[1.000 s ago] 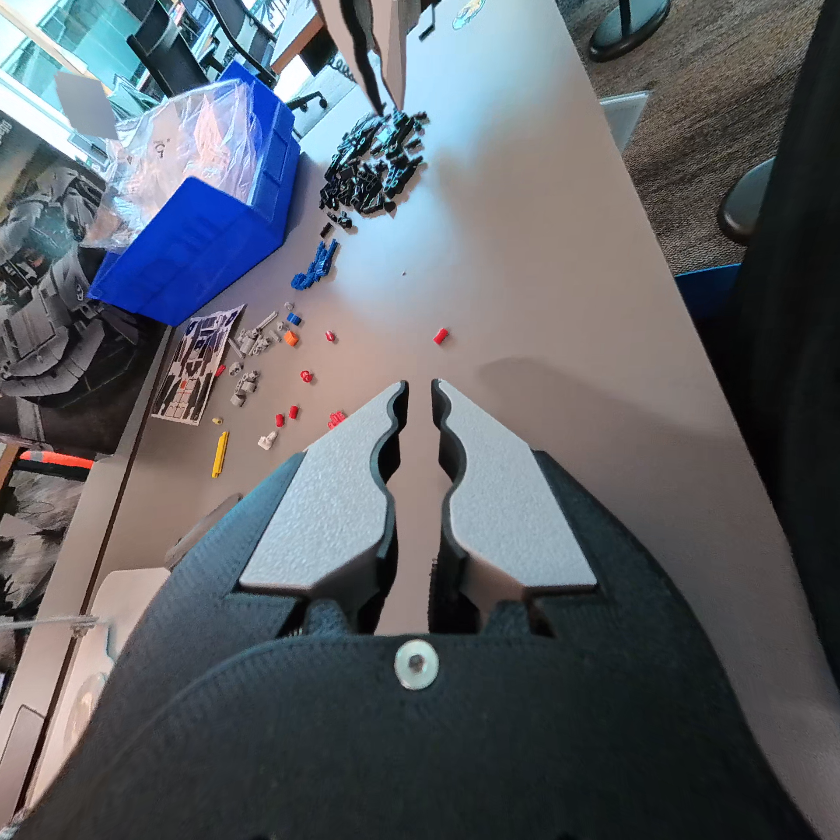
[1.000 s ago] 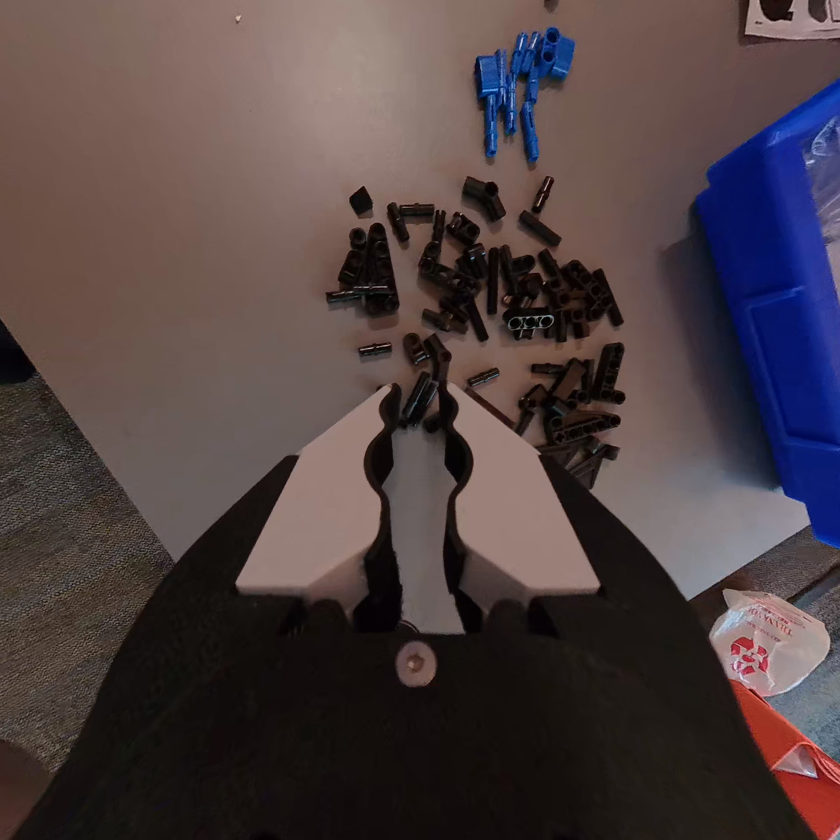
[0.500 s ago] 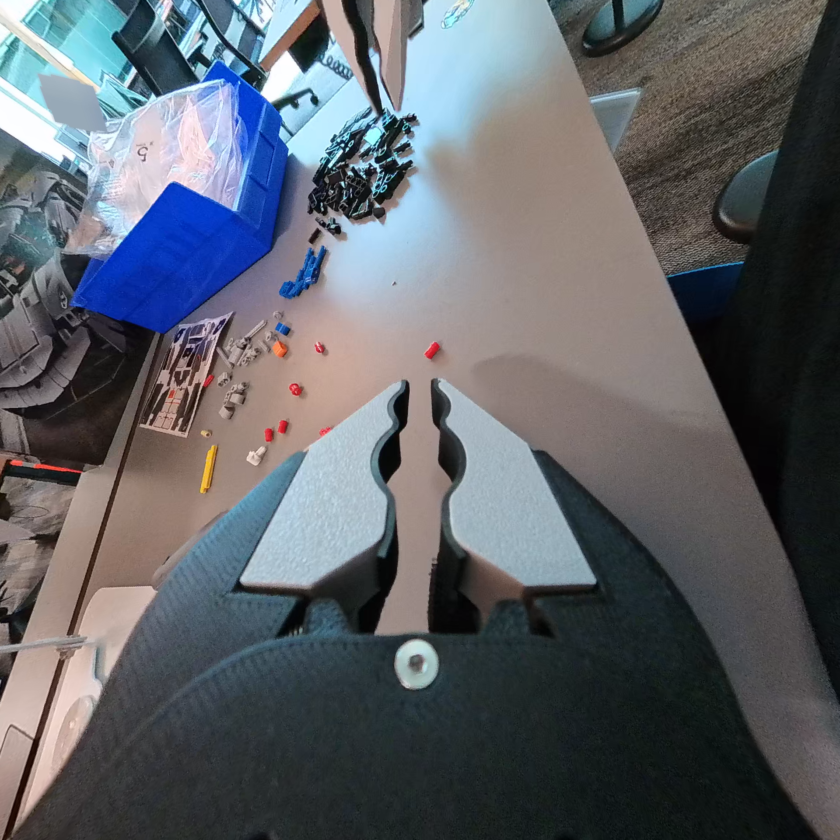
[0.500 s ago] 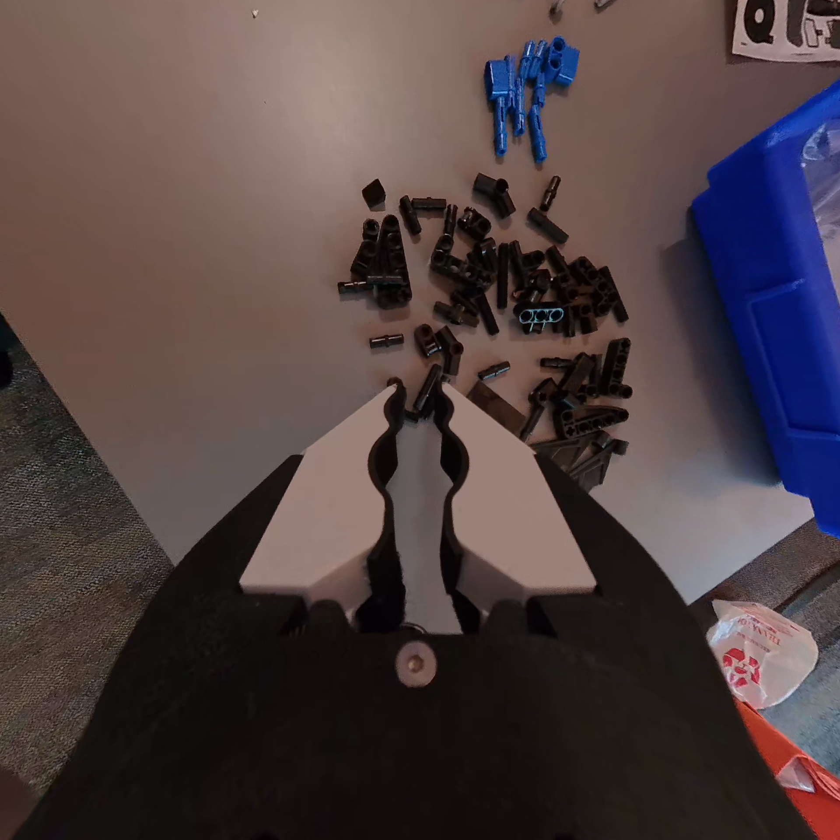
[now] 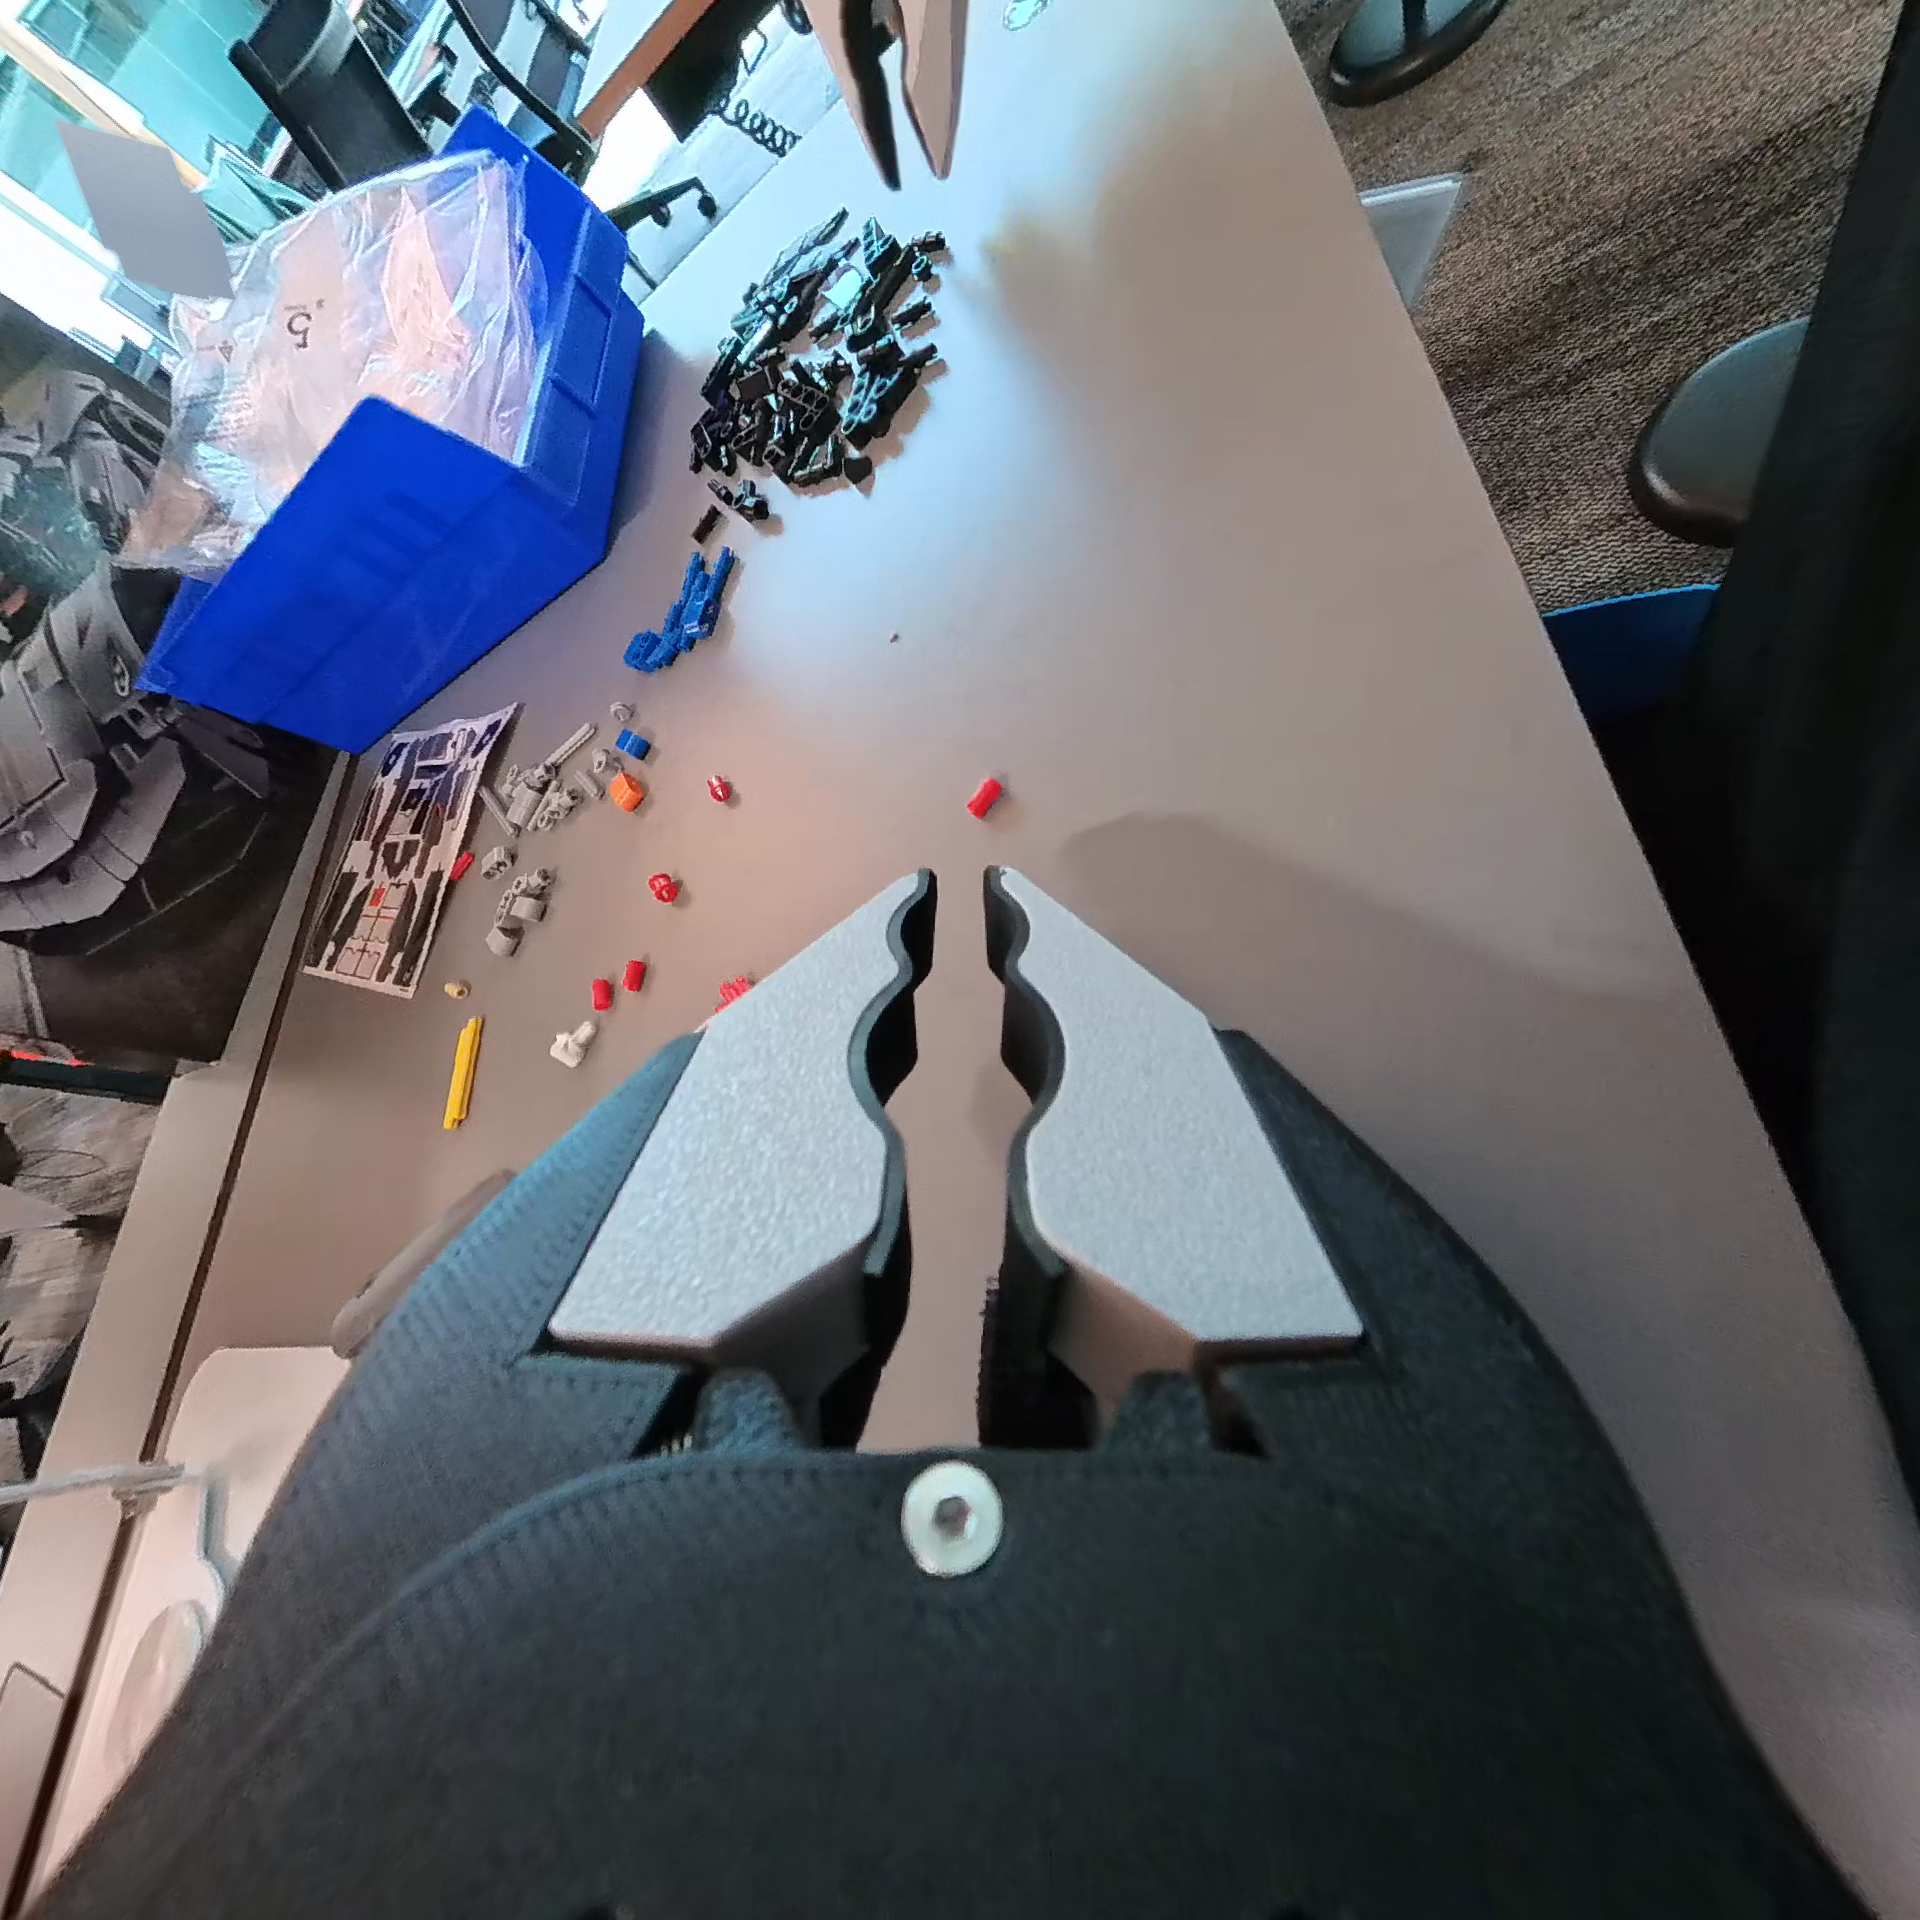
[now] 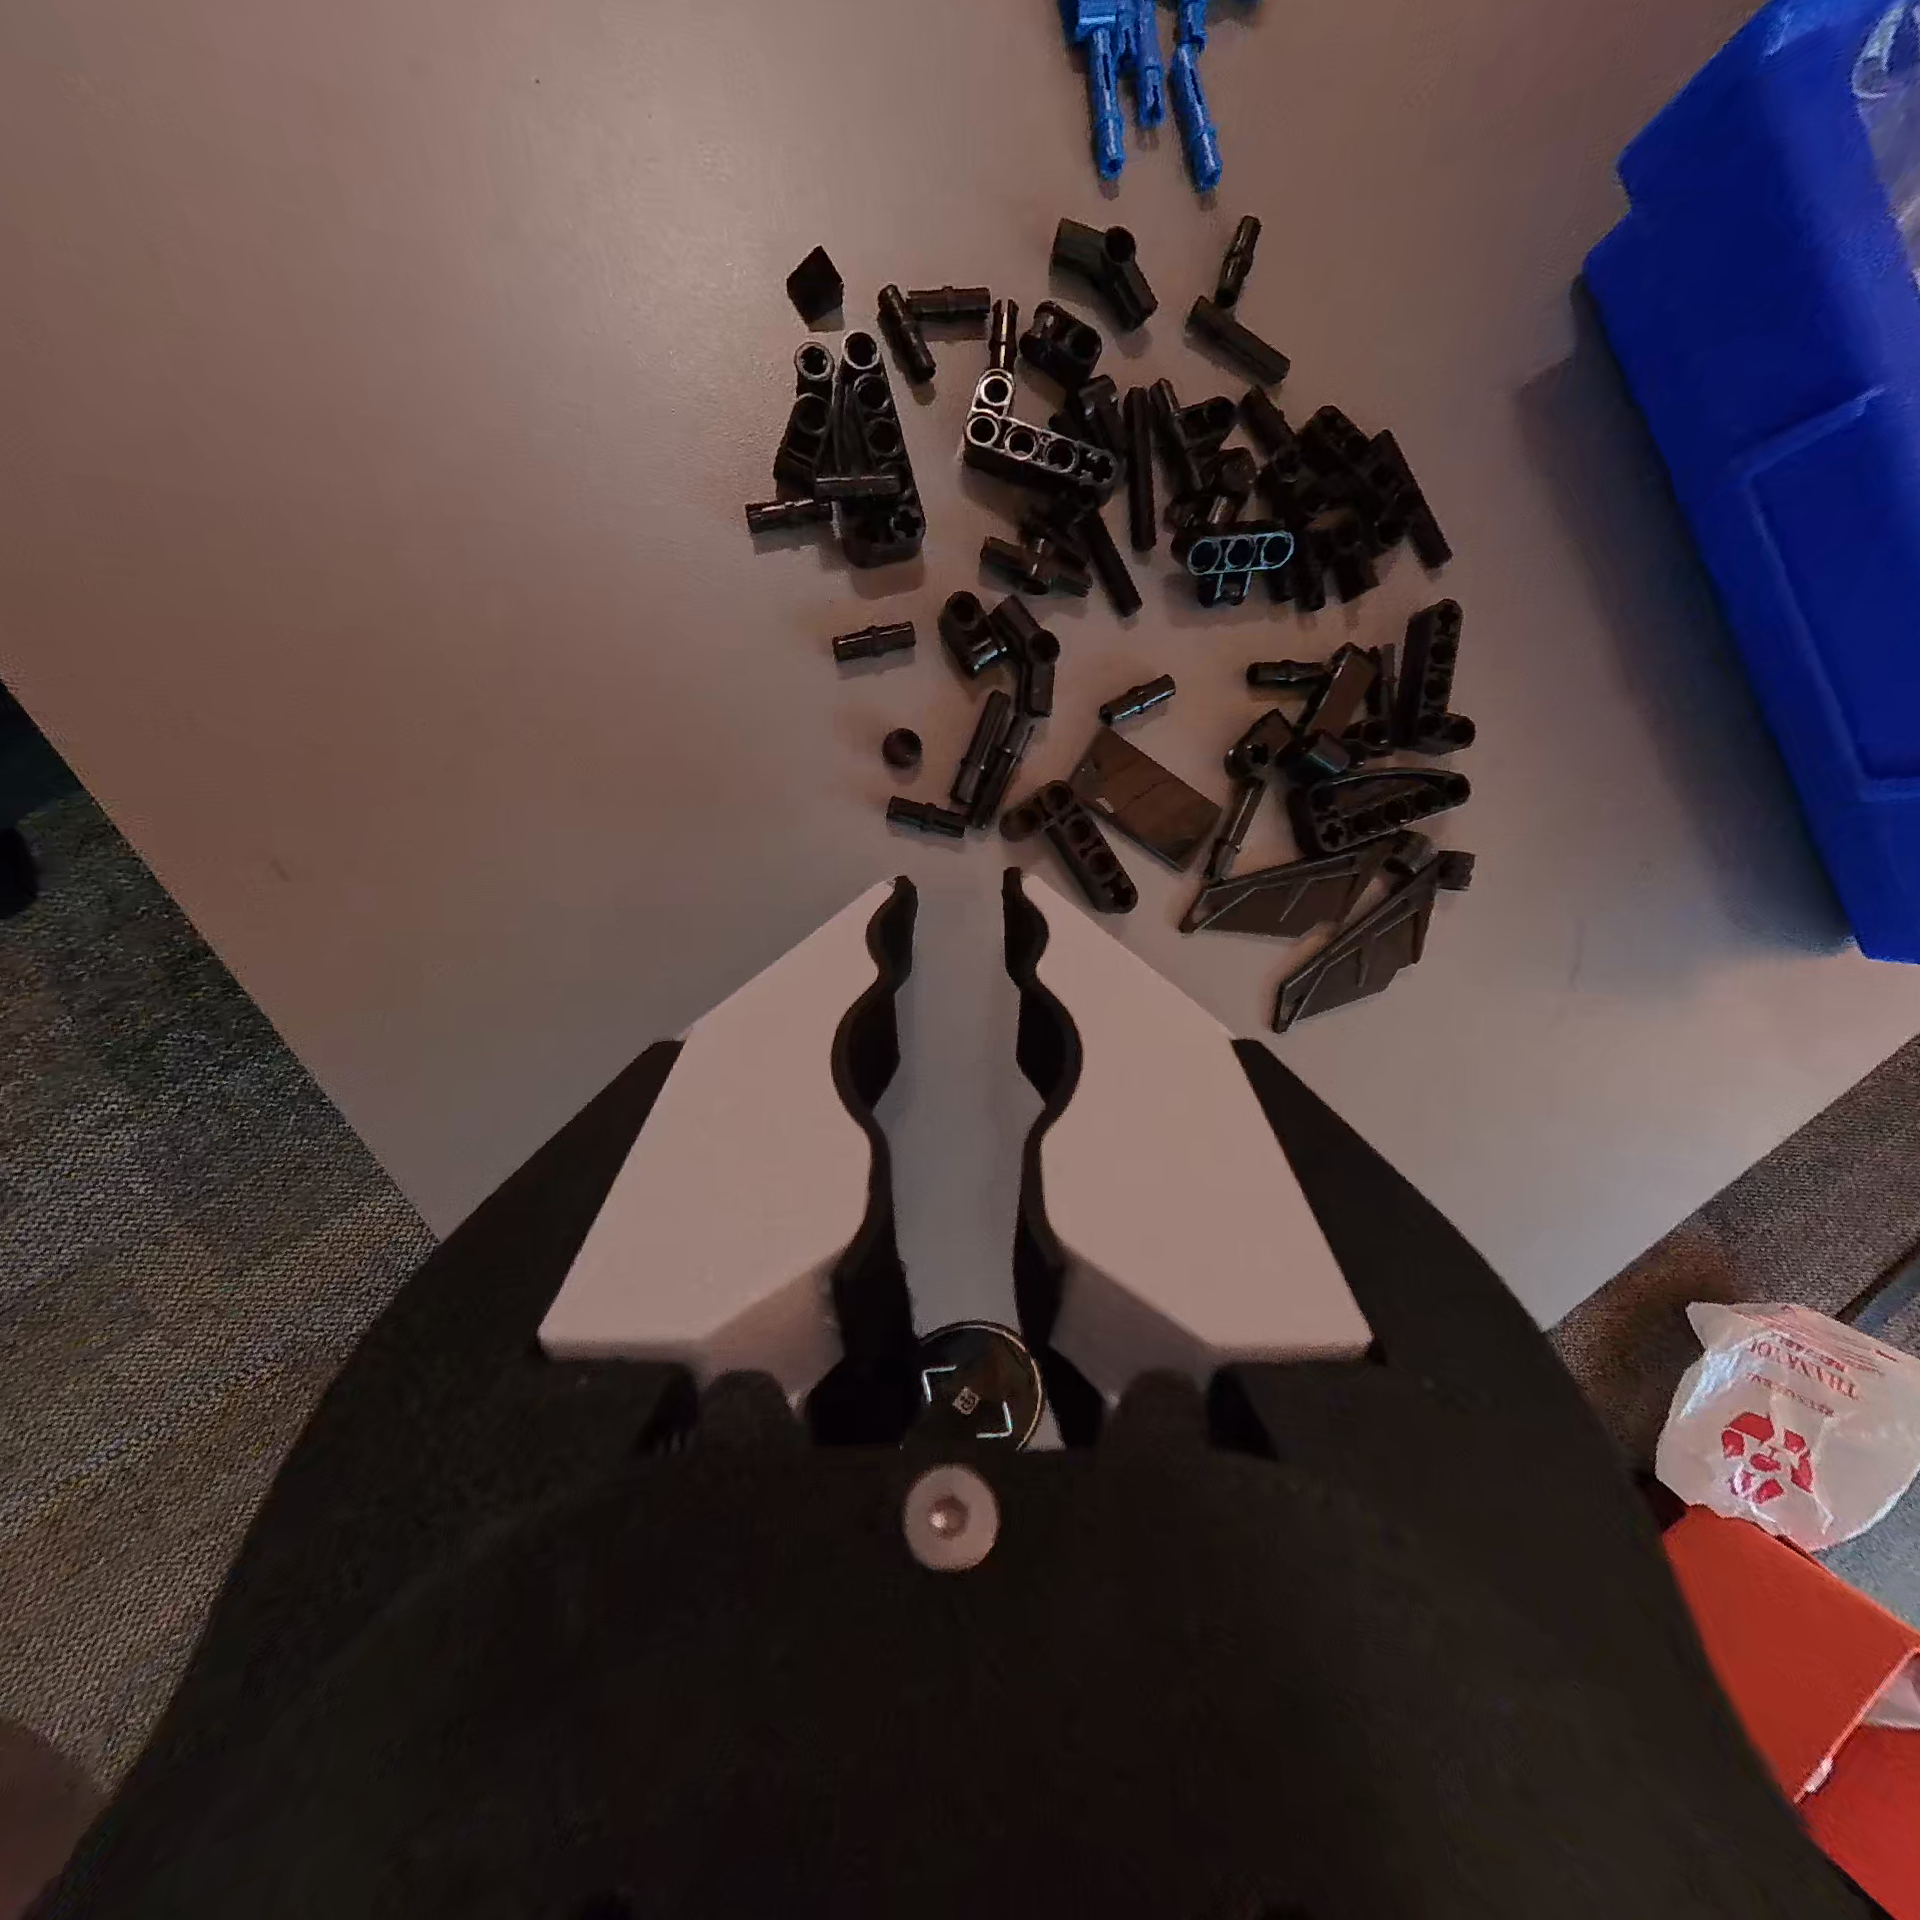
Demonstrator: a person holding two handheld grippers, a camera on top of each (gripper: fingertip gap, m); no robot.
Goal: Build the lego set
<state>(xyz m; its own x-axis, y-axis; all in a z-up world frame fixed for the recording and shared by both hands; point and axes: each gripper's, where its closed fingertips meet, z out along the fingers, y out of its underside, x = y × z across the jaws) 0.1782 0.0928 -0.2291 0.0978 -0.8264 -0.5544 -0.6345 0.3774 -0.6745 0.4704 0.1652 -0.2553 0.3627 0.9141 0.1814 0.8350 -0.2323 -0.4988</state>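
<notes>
The right gripper [image 6: 959, 883] has pulled back from the black pile [image 6: 1132, 540]: half a second ago a black pin stood between its fingertips, and now the tips stand apart over bare table [image 6: 416, 416] with nothing between them, just short of the nearest pin [image 6: 925, 816] and a short black beam [image 6: 1081, 847]. Beyond these the pile spreads out, with two dark wing-shaped panels [image 6: 1320, 914] at its right edge, a blue bin [image 6: 1787, 468] further right, and blue pins [image 6: 1143, 73] at the far end. The left gripper [image 5: 959, 883] has hardly shifted; its jaws stand a little apart and empty above the table. A red piece [image 5: 983, 798] lies just ahead of its tips, apart from them. To the left lie more red bits [image 5: 662, 886], a yellow rod [image 5: 462, 1070], grey parts [image 5: 540, 800] and a sticker sheet [image 5: 405, 862]. Farther on in that view come the blue pins, the bin with a clear bag [image 5: 353, 343] in it, and the black pile, with the other gripper's fingers hanging above it at the top edge.
</notes>
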